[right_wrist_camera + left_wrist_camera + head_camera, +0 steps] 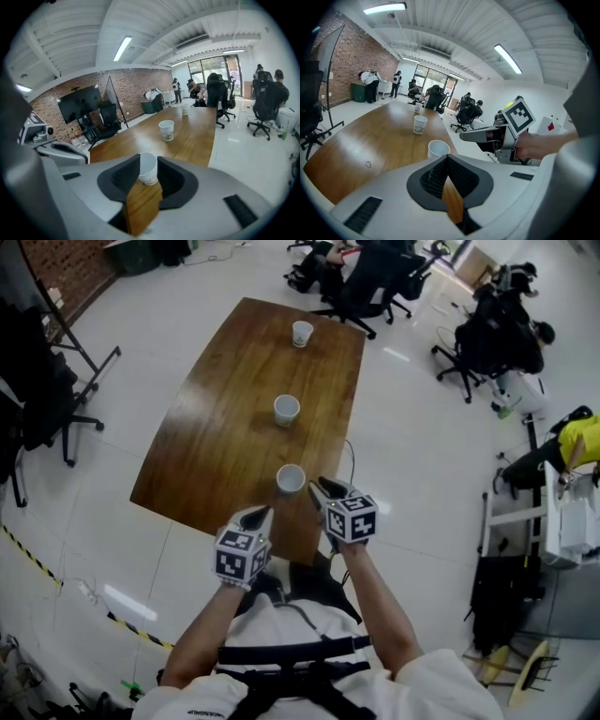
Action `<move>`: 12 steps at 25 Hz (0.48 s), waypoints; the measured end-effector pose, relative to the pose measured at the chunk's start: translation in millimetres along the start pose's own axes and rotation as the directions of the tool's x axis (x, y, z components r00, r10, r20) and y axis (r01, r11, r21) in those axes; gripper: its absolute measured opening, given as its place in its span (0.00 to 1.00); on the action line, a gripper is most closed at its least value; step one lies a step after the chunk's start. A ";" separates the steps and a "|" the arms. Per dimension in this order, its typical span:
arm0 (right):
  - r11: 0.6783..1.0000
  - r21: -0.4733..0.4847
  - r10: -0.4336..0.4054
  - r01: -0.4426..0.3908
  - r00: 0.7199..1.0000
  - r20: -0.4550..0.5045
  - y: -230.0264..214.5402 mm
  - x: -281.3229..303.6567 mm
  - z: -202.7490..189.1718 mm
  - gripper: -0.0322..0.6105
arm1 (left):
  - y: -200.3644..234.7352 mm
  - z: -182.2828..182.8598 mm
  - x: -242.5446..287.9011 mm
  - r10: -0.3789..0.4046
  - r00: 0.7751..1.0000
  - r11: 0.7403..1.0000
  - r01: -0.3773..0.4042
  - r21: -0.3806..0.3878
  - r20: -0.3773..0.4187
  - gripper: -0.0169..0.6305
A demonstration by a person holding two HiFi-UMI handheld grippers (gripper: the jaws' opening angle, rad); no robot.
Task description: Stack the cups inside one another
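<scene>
Three white paper cups on a long brown wooden table point(216, 427), none stacked yet afaict.

Nearest me, the left gripper point(261, 517) has its jaws pinched together on nothing. The right gripper point(317, 488) is spread wide, w/ the near cup point(148, 169) lined up in the gap by the table's near edge, pads not pressing on it.

What could go wrong imo: a jaw tip clips the rim on the way in and tips it, or it skates off that edge bc the wood looks slick and glossy. Squeeze too hard and the thin paper wall prob dents, then it won't nest clean.

The cups are tapered, open end up, w/ rolled rims and a faint print on the sides. The middle cup point(286, 410) stands well apart further down, the far cup point(302, 333) near the far end. The jaw pads look dark and ribbed.
</scene>
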State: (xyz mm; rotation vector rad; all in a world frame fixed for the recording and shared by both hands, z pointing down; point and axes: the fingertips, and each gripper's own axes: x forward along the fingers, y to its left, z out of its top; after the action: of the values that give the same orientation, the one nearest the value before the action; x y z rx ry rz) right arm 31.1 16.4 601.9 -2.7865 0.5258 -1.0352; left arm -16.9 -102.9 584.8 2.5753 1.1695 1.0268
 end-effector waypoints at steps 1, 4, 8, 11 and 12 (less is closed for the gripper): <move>1.000 -0.009 0.005 -0.005 1.000 -0.013 -2.7 6.5 1.2 0.27 | 1.3 0.3 2.8 0.009 1.000 1.000 -0.009 -0.007 -0.001 0.00; 0.999 -0.028 0.019 -0.021 0.999 -0.047 -4.5 24.8 2.9 0.27 | 9.8 1.5 8.8 0.031 1.000 0.999 -0.031 -0.034 -0.004 0.01; 0.998 -0.046 0.046 -0.051 0.994 -0.096 -3.9 46.1 -0.1 0.27 | 20.9 4.6 17.8 0.055 0.999 0.996 -0.055 -0.075 -0.002 0.01; 0.994 -0.070 0.069 -0.079 0.989 -0.130 -2.0 56.6 -1.4 0.27 | 25.4 5.6 24.5 0.069 0.998 0.992 -0.069 -0.106 -0.003 0.01; 0.993 -0.079 0.076 -0.088 0.987 -0.143 -1.7 59.6 -1.4 0.27 | 26.1 6.3 26.6 0.074 0.997 0.991 -0.074 -0.114 -0.003 0.01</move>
State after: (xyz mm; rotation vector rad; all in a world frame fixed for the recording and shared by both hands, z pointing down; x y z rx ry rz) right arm 72.7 -3.6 639.7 -2.7517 0.7113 -1.2239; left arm 15.5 -101.2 604.0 2.5463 0.9910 1.0746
